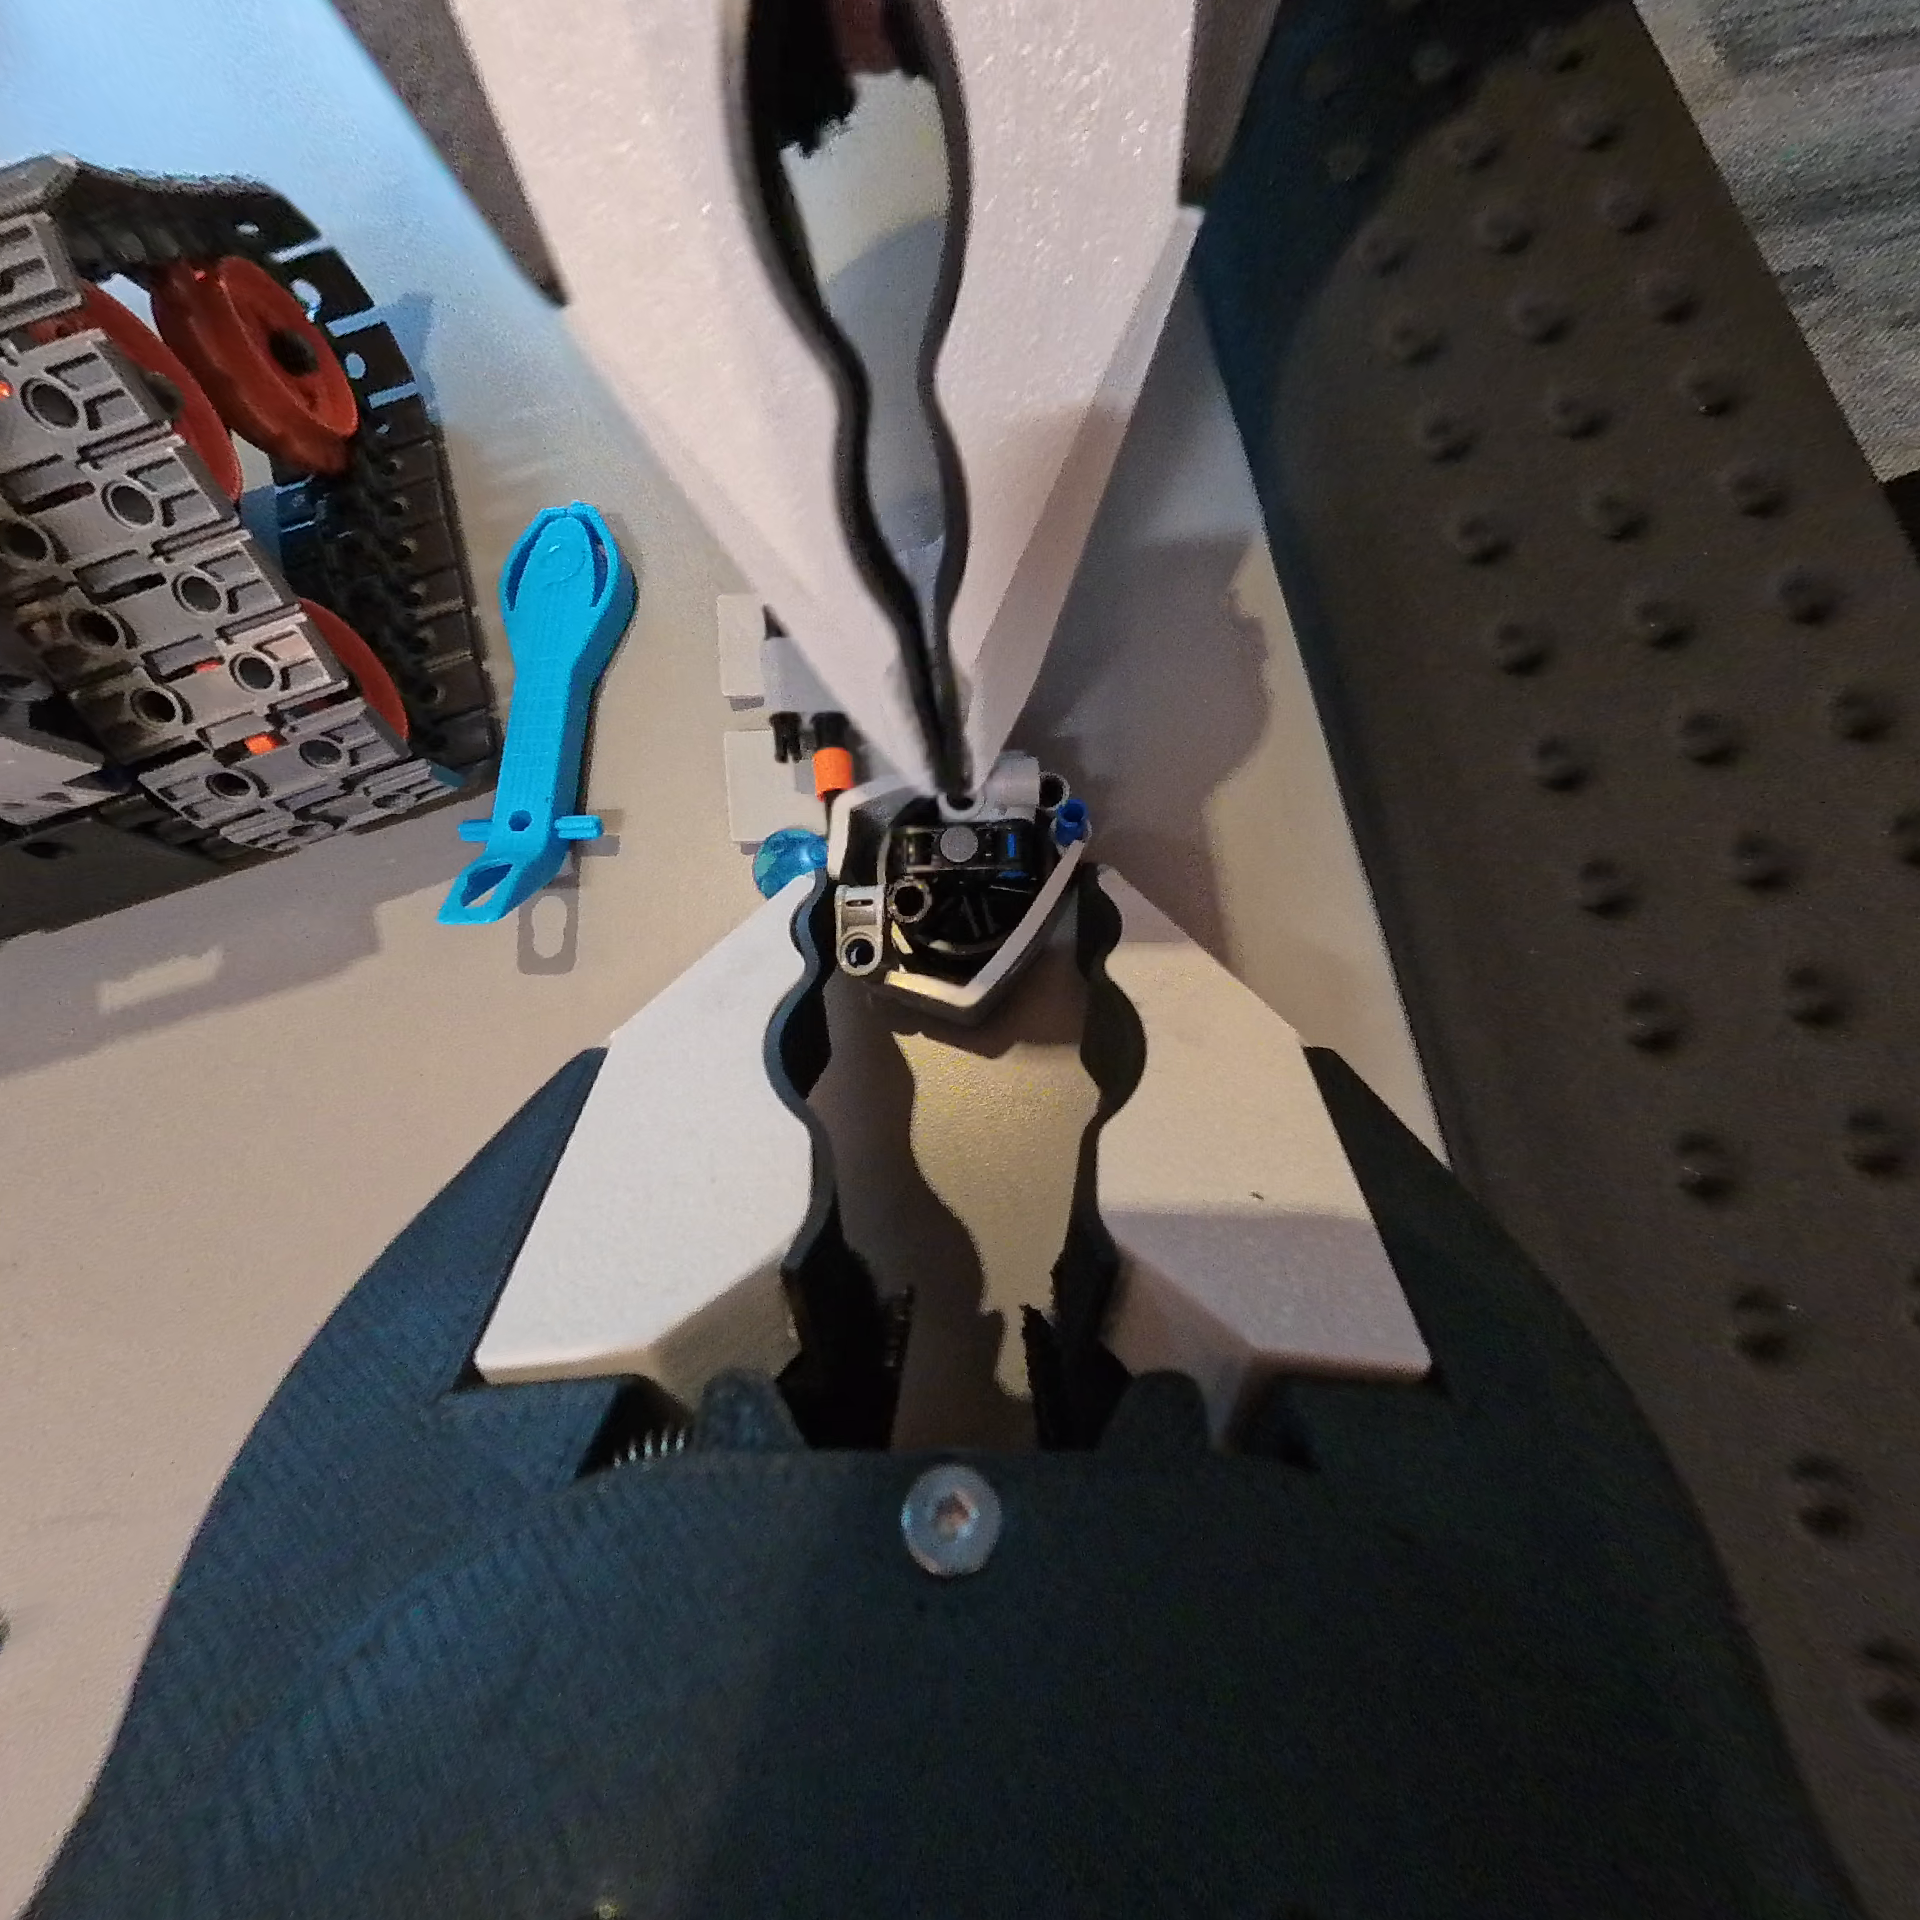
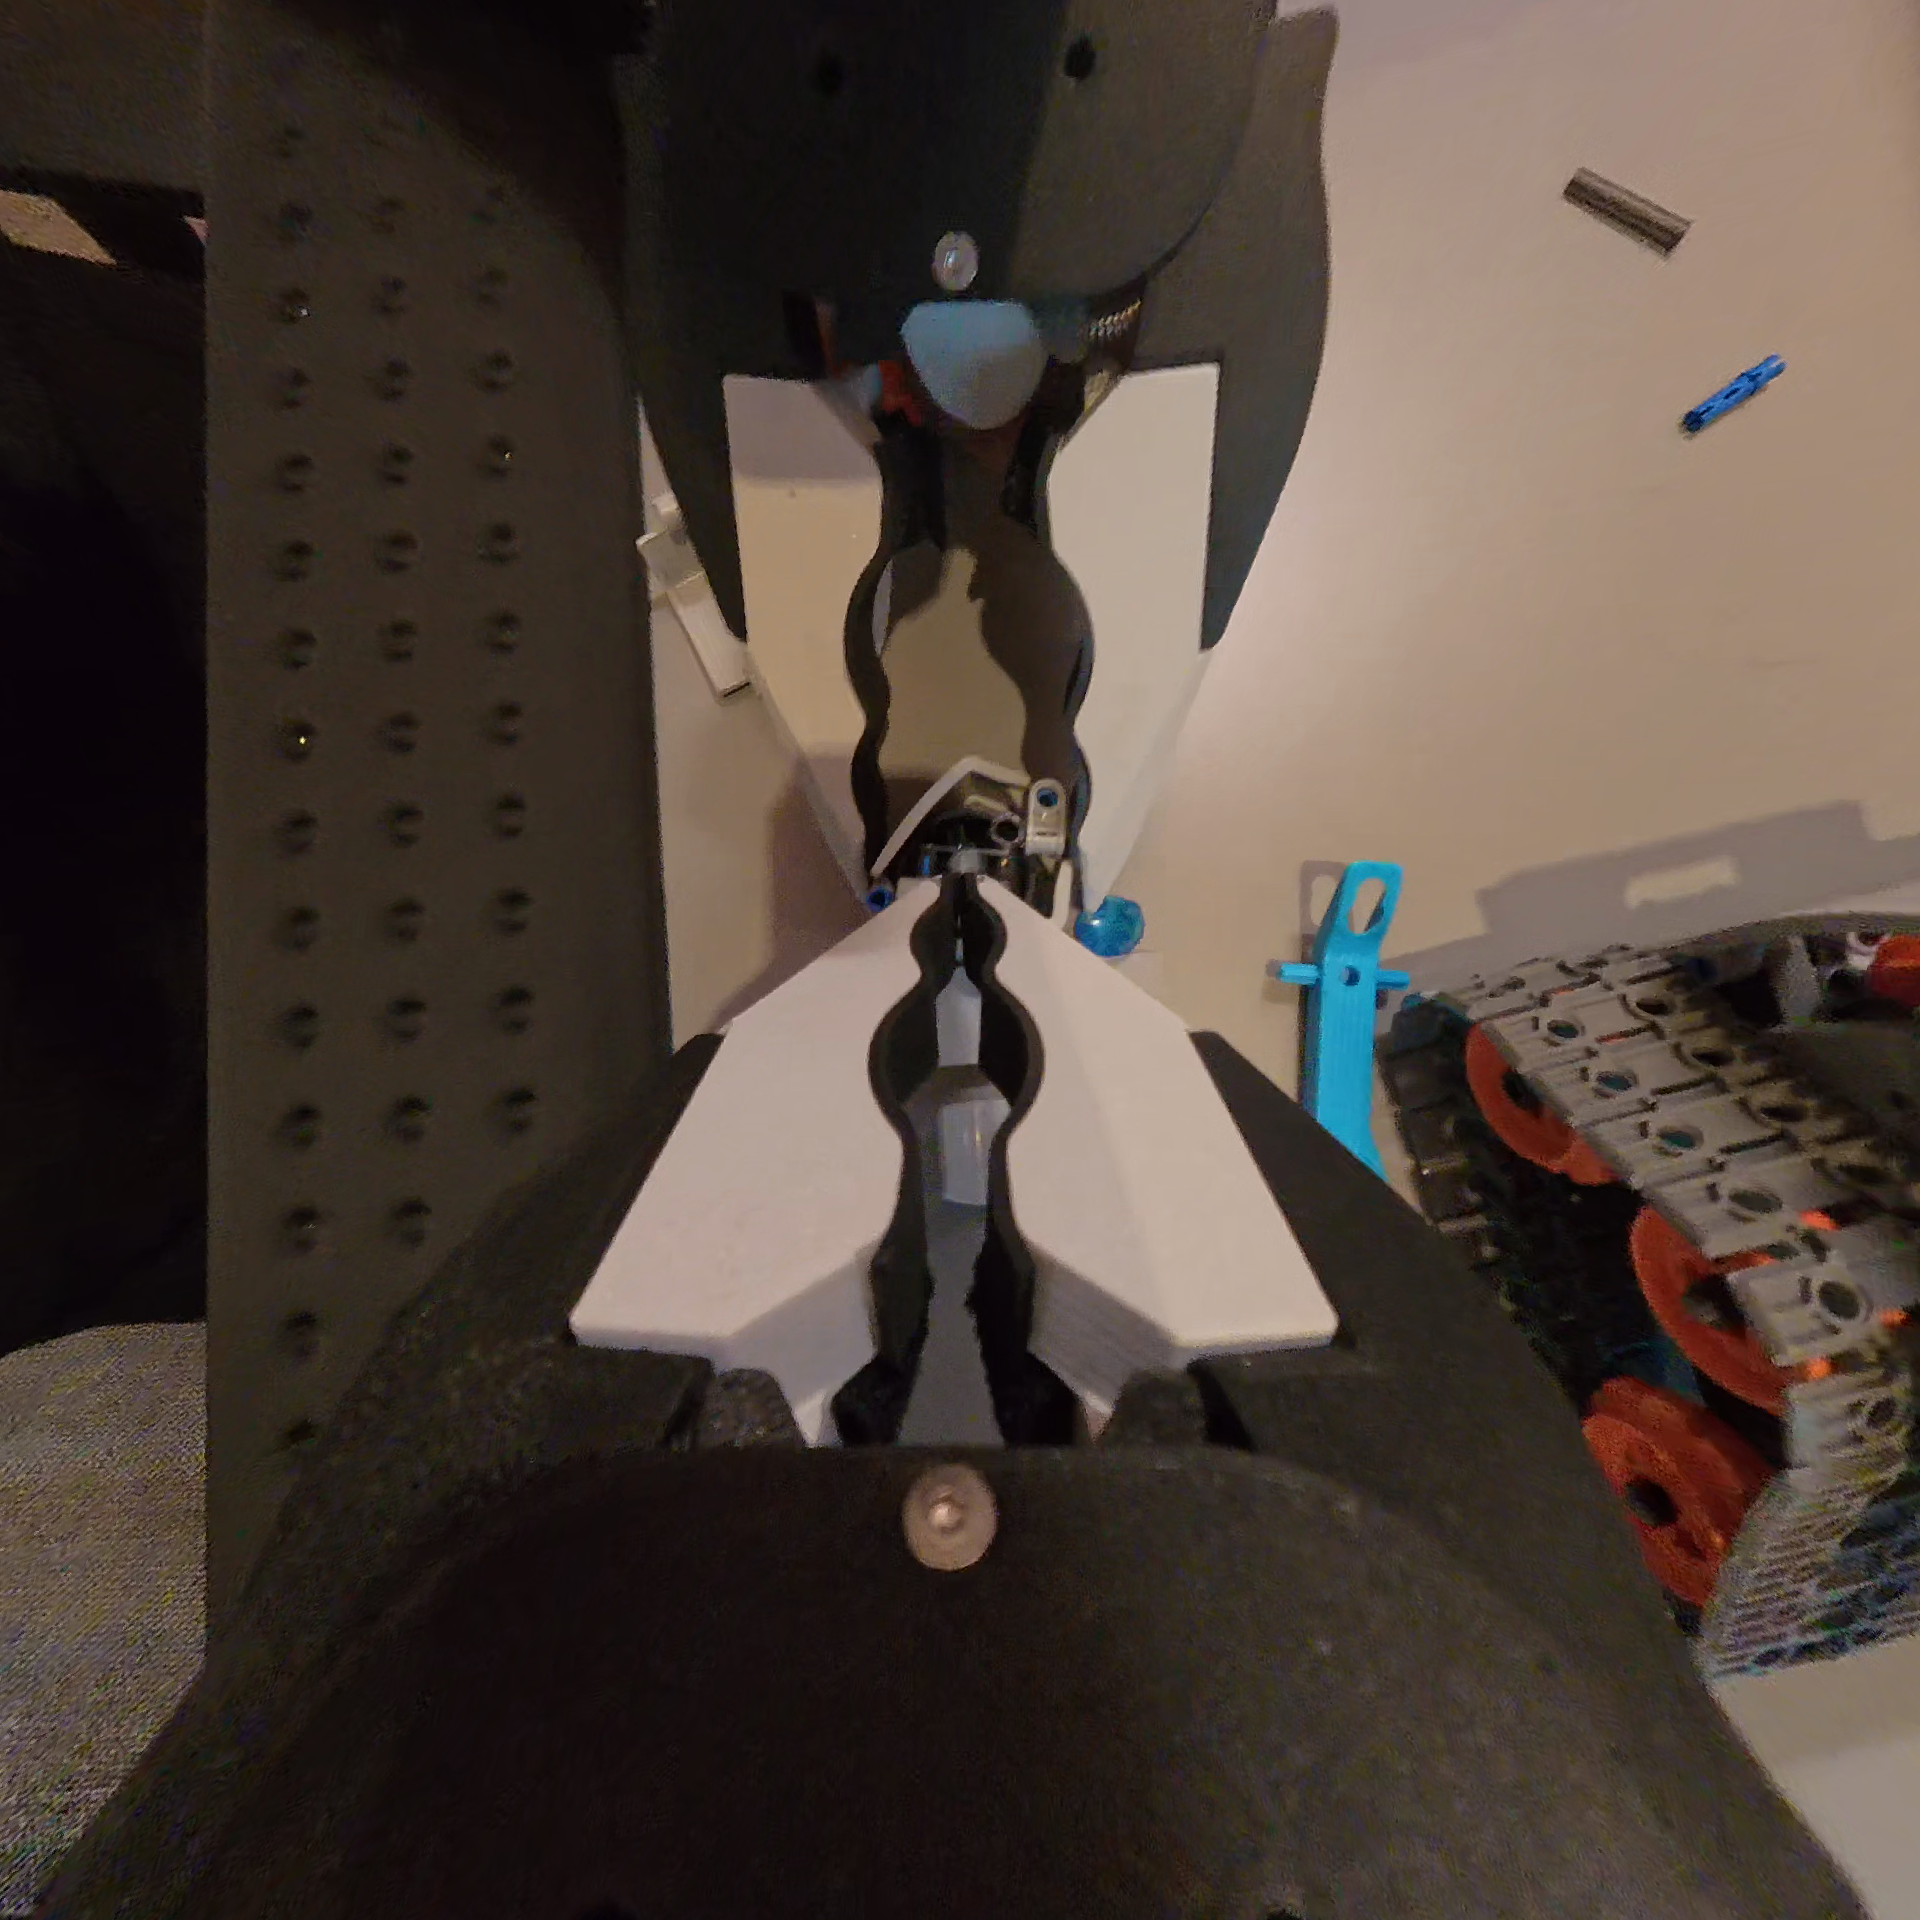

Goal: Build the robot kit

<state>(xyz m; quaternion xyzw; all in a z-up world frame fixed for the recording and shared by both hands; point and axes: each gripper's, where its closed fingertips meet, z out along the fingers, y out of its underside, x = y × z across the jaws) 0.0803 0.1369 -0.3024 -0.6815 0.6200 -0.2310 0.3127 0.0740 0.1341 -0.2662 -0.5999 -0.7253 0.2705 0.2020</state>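
My left gripper [image 1: 956,914] is shut on a small brick assembly [image 1: 940,940]: a white angular panel around a black round part with grey connectors. It holds it just above the beige table. My right gripper [image 1: 954,784] comes in from the opposite side, tips shut on a small grey pin [image 1: 961,808] at the assembly's top edge. In the right wrist view my right gripper [image 2: 961,891] is closed at the tips against the assembly [image 2: 997,821], which the left gripper [image 2: 975,831] grips from above.
A tracked brick vehicle [image 1: 208,582] [image 2: 1662,1195] with orange wheels sits beside a blue plastic tool [image 1: 551,707] [image 2: 1351,1018]. A clear blue stud [image 1: 784,857] and small loose pieces [image 1: 821,764] lie close by. A black perforated panel [image 1: 1610,831] [image 2: 416,727] stands alongside. My two grippers' fingertips are within a few centimetres of each other.
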